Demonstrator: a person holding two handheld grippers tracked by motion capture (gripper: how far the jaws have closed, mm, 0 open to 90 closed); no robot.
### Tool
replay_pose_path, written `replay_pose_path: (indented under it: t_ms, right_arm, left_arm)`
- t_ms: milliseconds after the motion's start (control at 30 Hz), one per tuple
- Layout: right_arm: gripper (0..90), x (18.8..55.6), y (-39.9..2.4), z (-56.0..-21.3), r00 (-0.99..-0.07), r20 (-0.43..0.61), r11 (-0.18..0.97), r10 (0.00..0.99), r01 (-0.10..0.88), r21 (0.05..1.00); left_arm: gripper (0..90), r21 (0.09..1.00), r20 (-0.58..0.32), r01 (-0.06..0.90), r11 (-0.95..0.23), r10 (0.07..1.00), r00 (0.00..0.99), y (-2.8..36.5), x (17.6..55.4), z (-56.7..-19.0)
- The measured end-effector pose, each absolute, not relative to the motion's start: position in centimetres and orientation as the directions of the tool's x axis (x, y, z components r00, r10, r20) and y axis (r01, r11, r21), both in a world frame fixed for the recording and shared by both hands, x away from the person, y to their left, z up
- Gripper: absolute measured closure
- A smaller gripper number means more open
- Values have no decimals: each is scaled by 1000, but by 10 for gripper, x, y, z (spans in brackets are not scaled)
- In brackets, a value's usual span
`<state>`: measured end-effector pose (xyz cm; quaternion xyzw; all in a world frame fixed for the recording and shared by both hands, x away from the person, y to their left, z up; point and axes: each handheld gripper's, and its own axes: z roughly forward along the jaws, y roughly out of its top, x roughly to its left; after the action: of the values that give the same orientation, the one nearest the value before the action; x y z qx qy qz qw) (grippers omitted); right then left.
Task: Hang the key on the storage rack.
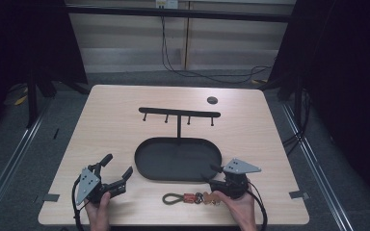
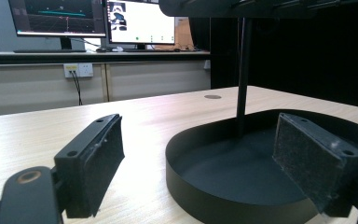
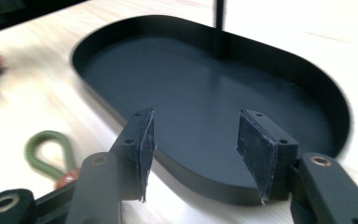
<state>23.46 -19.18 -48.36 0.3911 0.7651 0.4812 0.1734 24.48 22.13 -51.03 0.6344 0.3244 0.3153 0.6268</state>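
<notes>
Lying on the pale wooden counter (image 1: 115,125), a green-looped keychain (image 1: 191,198) sits beside the oval black tray (image 1: 144,166); right gripper (image 3: 193,149) and left gripper (image 1: 118,169) both have their fingers apart, holding nothing.

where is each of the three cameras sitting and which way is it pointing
High view: above the person's side, looking forward and down on the light wooden table; both hands, left gripper and right gripper show.
Left gripper view: low, looking between its open jaws at the black oval metal tray and its hook stand.
Right gripper view: tilted down between its jaws, nothing between them, onto the tray; green cord loop keychain at left.
All share the tray.
</notes>
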Motion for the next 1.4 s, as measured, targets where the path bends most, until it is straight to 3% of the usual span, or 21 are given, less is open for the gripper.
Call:
replay_pose_path:
  t_ms: [800,967,1067,1400]
  right_arm:
    - [518,252,-142,-463,-793,197,444,577,507,739]
    - [449,260,-127,-462,-823,277,506,496,534,678]
    - [419,262,-118,-462,-831,264,563,490,533,632]
    - [666,272,-95,-464,-863,247,692,441,502,519]
  left_arm:
    - [158,1000,-3,16,-8,806,591,222,245,-510]
    - [157,1000,-5,15,-5,806,592,221,245,-510]
    - [158,1000,-4,15,-6,805,593,222,245,-510]
    - [157,1000,-3,16,-8,803,596,222,245,-510]
